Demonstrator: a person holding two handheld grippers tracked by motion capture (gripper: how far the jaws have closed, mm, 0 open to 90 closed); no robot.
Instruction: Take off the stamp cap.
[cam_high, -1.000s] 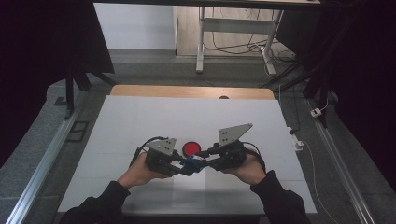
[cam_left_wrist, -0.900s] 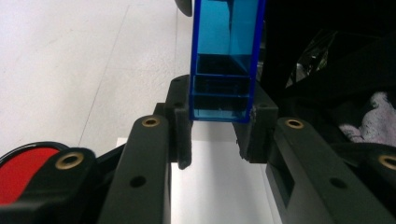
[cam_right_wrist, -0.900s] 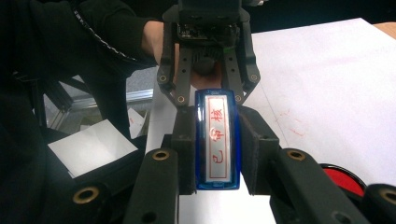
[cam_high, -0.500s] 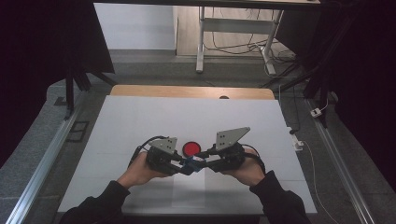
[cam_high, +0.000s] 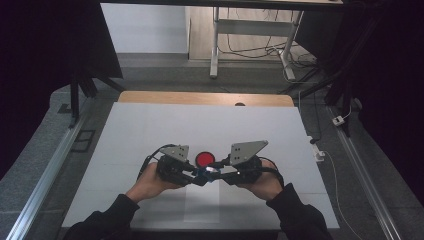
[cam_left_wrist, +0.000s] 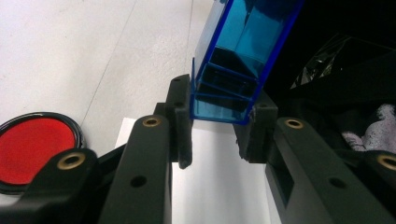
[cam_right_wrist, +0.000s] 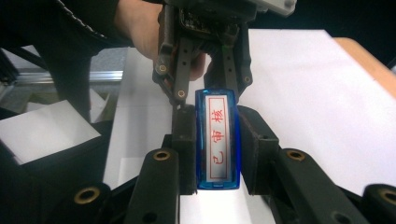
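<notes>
Both grippers meet on the blue stamp (cam_right_wrist: 218, 140): the right gripper (cam_right_wrist: 217, 140) clamps its labelled body between its jaws, the left gripper (cam_left_wrist: 219, 123) pinches the clear blue cap (cam_left_wrist: 236, 70). Pull straight apart along its length, I'd say; red ink pad (cam_high: 204, 159) sits just beyond the jaws.

A fixed high camera looks forward and down on the white surface (cam_high: 150, 130) from the person's side, while two close cameras, each riding a hand-held gripper, face one another across a blue stamp (cam_right_wrist: 218, 140), apparently the piece both gripper views share.
</notes>
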